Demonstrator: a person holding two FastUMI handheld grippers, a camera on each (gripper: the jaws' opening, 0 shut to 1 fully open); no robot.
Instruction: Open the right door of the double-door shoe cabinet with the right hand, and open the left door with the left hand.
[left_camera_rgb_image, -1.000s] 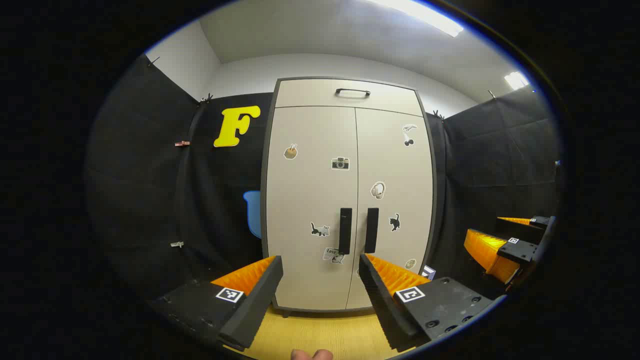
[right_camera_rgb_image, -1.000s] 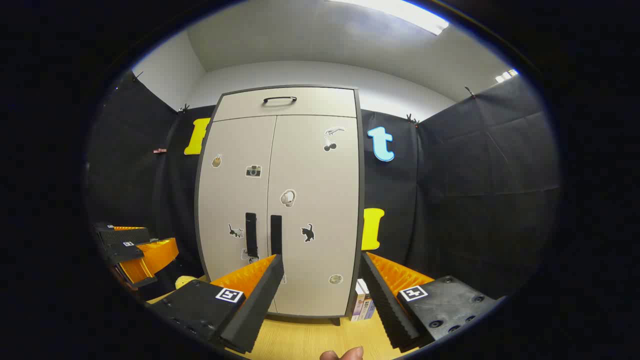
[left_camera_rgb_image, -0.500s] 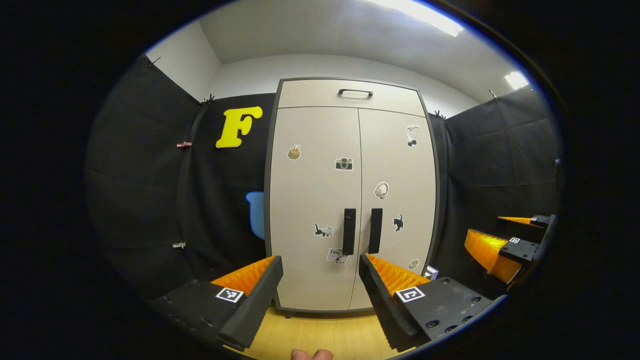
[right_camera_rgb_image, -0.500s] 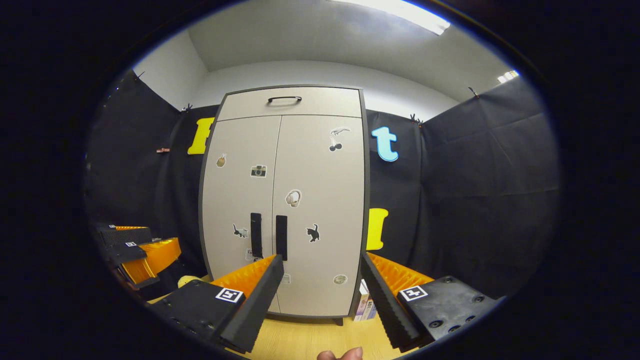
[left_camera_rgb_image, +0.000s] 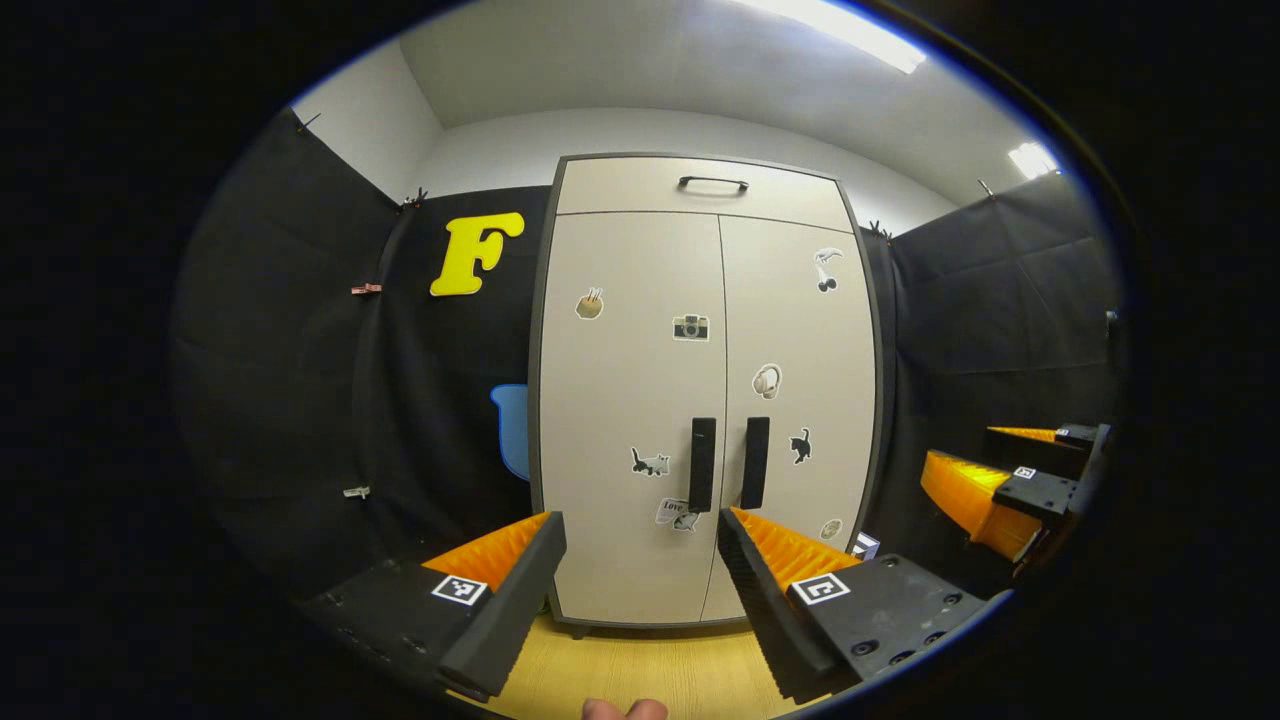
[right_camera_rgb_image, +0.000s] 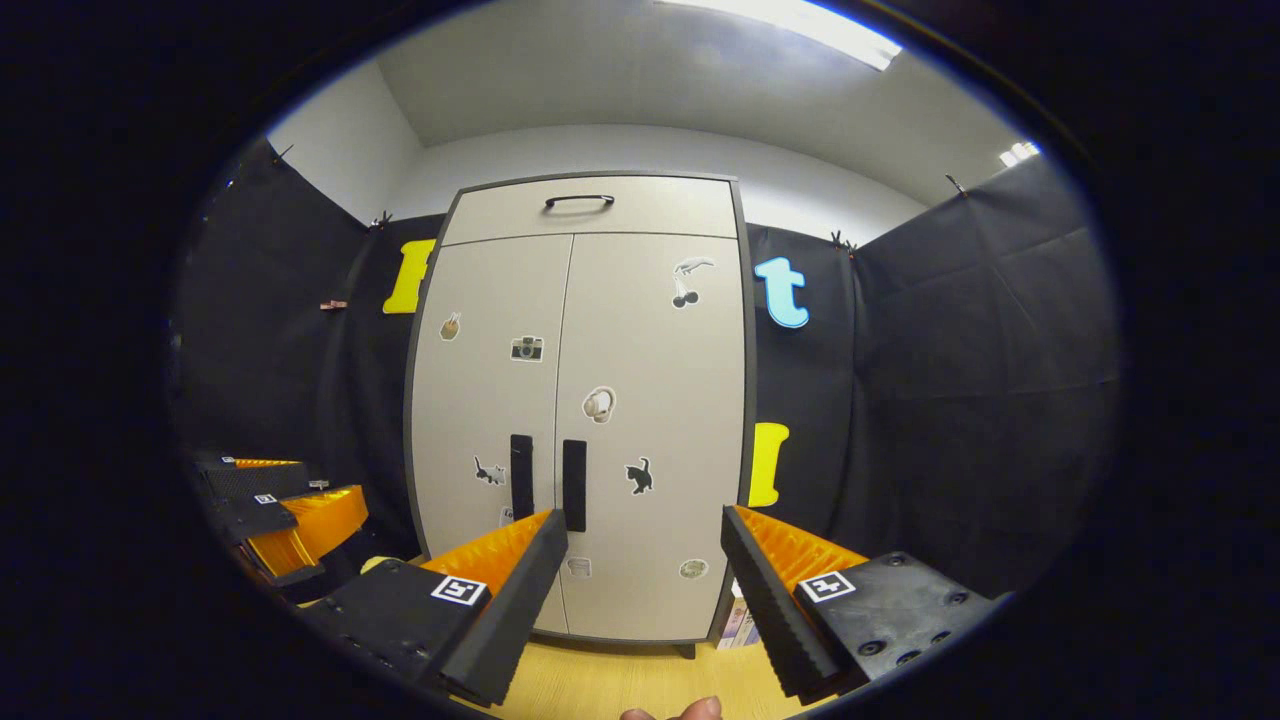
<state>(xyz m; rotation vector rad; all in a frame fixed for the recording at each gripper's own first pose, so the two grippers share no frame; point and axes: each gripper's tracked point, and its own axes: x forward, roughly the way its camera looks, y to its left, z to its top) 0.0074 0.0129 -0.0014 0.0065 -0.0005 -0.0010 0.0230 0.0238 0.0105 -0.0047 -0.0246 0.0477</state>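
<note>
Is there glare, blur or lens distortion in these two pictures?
Left gripper view: the beige double-door shoe cabinet bulges from fisheye distortion; the ceiling light strip is overexposed. Right gripper view: same bulge, bright strip, edges sharp, no blur.

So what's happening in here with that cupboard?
A person holds a pair of tongs in each hand, facing a shoe cabinet. Both doors are shut. The left tongs and right tongs are open, short of the two dark handles, left handle and right handle. Nothing is gripped yet.
</note>
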